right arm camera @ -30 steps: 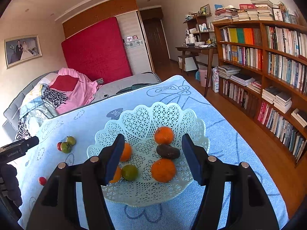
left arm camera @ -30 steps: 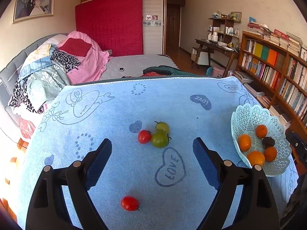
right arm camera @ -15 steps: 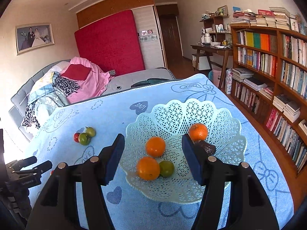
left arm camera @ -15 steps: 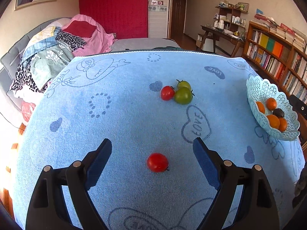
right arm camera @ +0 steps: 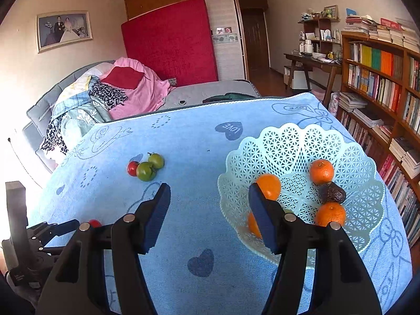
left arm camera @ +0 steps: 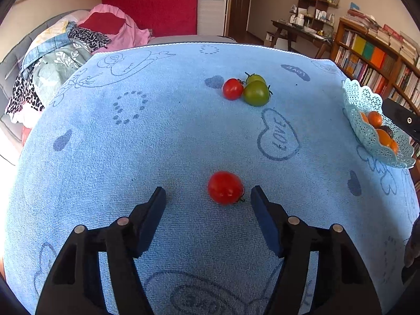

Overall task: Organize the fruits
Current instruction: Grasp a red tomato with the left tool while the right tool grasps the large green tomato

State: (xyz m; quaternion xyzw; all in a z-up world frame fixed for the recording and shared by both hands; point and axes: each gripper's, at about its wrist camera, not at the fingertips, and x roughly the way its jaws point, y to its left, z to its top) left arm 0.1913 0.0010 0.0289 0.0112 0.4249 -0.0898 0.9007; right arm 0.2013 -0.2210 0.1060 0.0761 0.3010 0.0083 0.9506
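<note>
Left wrist view: the left gripper (left arm camera: 208, 194) has its jaws spread wide around a red tomato (left arm camera: 225, 187) on the blue cloth (left arm camera: 157, 136), touching neither.

Right wrist view: the right gripper (right arm camera: 209, 194) gapes empty beside the lace basket (right arm camera: 302, 141) of oranges (right arm camera: 321, 171).

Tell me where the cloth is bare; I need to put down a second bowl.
Bare: the wide stretch left of the tomato cluster, and the strip between it and the basket. Crowded: around the lone red tomato, where the left gripper hovers.

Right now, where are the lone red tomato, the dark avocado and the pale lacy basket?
lone red tomato (left arm camera: 225, 187), left wrist view, its middle.
dark avocado (right arm camera: 332, 193), right wrist view, its middle.
pale lacy basket (right arm camera: 302, 141), right wrist view, far wall.
</note>
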